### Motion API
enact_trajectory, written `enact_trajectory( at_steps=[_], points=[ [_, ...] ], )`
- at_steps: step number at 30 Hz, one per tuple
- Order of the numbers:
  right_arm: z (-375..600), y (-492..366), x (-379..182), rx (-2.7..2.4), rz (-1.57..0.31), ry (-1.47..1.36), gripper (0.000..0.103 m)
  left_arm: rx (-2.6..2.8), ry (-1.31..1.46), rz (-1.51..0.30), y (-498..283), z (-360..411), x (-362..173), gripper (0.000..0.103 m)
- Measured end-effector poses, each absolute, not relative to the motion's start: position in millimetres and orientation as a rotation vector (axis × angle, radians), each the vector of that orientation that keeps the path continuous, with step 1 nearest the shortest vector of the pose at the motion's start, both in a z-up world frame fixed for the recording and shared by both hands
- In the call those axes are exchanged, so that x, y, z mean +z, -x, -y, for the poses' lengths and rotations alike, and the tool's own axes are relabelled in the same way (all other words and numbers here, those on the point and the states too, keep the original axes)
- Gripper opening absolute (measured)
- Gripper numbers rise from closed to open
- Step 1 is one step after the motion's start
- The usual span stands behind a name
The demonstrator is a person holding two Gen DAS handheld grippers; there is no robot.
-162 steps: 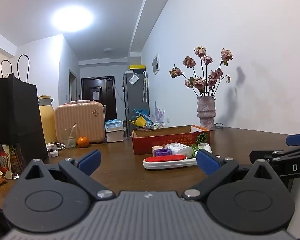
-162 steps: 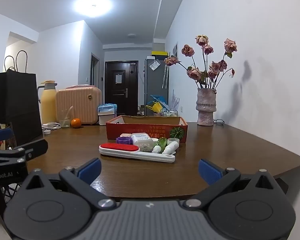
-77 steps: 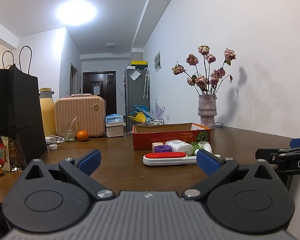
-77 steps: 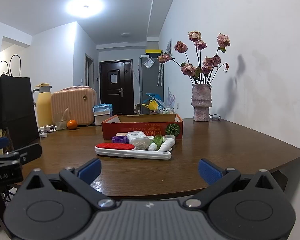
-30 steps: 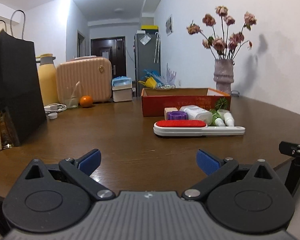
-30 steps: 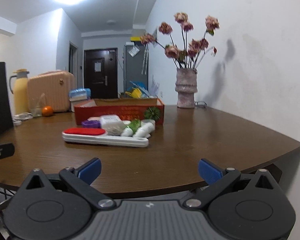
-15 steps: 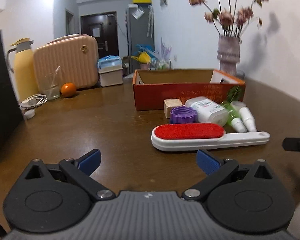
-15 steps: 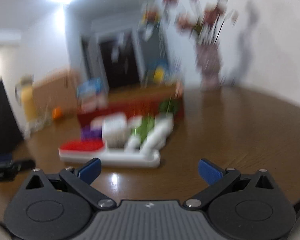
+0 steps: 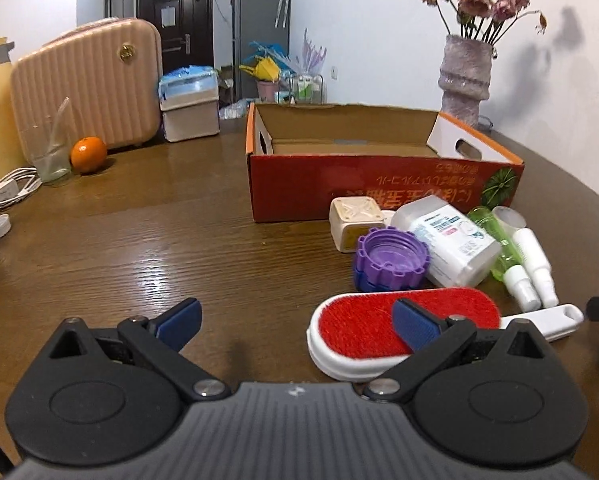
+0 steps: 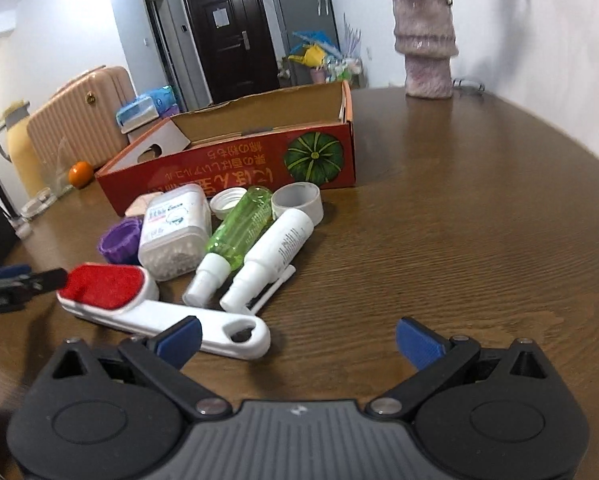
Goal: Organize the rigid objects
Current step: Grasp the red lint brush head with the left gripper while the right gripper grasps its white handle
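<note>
Left wrist view: your left gripper [image 9: 295, 320] is low over the wooden table [image 9: 139, 240], fingers spread wide, holding nothing. Ahead, the red cardboard box [image 9: 379, 188] stands open-topped and looks empty inside. In front of it sits the clutter: a cream cube [image 9: 355, 222], a purple cap [image 9: 391, 258], a white pill container [image 9: 447, 240] lying on its side, a green spray bottle [image 9: 495, 246] and a white spray bottle [image 9: 535, 258] side by side. Nearest you, the lint brush [image 9: 399, 330] lies flat, long axis left to right, red pad up, white handle pointing right; your right fingertip overlaps its pad.

Right wrist view: your right gripper [image 10: 297, 340] is also spread wide and empty, its left fingertip over the brush's handle [image 10: 219, 330]. Both spray bottles point nozzles toward you. A white ring cap [image 10: 297, 202] stands against the box front. The vase [image 10: 425, 52] stands well apart, behind.
</note>
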State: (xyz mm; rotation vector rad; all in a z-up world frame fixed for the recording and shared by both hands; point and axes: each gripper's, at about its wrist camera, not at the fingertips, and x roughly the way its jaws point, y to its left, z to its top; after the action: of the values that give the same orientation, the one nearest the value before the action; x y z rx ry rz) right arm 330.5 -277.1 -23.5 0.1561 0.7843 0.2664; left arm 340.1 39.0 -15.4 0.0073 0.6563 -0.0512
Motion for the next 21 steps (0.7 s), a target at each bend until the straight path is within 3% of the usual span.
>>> enact_trajectory(
  at_steps=[9,14,21],
  points=[
    [272.1,-360.0,-21.0,0.216,-0.921,0.013,0.103,-0.112,-0.001,-0.719,-357.1,-42.4,-18.1,0.103],
    [280.3,-367.2,-24.4,0.245,-0.951,-0.1,0.089,-0.101,0.054,-0.751,-362.3,-47.3,-19.1,0.103],
    [264.3,-359.6,-23.9,0.244,-0.933,-0.023,0.075,-0.152,-0.031,-0.721,-359.2,-41.0,-16.6,0.103]
  ],
)
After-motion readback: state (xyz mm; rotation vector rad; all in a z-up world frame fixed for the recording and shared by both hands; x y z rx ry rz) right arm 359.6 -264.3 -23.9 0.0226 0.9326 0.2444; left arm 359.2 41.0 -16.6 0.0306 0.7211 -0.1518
